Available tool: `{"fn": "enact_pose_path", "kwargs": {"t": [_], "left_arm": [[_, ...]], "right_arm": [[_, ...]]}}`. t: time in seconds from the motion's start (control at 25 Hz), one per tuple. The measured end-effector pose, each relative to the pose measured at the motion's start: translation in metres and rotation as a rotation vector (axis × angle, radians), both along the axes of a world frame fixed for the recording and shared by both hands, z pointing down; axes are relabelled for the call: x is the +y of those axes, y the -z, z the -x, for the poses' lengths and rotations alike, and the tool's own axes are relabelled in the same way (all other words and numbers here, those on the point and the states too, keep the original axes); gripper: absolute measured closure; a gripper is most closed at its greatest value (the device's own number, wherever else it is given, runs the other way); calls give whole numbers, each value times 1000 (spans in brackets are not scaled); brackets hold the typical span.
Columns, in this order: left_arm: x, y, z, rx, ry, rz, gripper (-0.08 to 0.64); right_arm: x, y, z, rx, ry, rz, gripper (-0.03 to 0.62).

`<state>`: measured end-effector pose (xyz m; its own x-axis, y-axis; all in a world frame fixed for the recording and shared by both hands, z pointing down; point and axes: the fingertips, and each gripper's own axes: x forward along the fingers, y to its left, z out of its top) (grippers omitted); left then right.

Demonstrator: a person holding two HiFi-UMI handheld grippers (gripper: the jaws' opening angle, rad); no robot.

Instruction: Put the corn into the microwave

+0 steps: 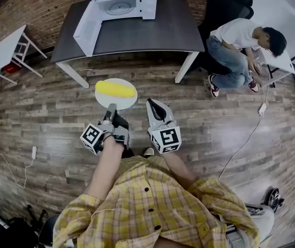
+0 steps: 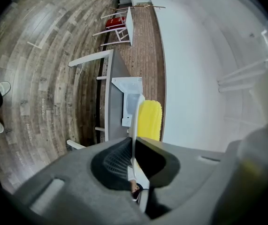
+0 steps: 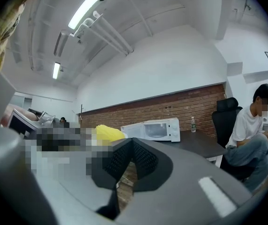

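Left tool (image 1: 110, 109) clamped on the near rim of a white plate (image 1: 127, 103), corn (image 1: 115, 90) lying on that plate just beyond the jaws, right tool (image 1: 156, 107) alongside, closed and empty, open microwave (image 1: 124, 1) on the tabletop (image 1: 157, 30) well ahead.

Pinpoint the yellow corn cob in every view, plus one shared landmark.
Head view: yellow corn cob, centre, on the round white plate.
Left gripper view: cob centre, right of the plate's rim.
Right gripper view: cob left of centre, left of the white microwave.
Shared landmark: that microwave, beyond the corn.
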<state>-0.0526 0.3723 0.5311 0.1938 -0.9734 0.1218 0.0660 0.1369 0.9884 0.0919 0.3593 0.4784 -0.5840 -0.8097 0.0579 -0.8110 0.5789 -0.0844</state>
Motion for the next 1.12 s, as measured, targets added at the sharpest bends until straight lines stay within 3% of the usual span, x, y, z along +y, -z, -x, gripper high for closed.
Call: {"fn": "enact_pose_path", "kwargs": {"t": [0.08,0.32,0.64,1.12], "left_arm": [[1,3,-9,29,11,-11,541],[3,-5,-17,23,9,1,541],[-32,-20,-12,30,3,31,541],[-173,-14,8,47,-7,-8,541]], "right_arm": [[3,-2,-7,1,8,-1,589],[2,-10,-21,-20,-12,19,589],[-37,-17,-17,-28,-13,23,589],[-175,-3,5,-43,-28,-18,592]]}}
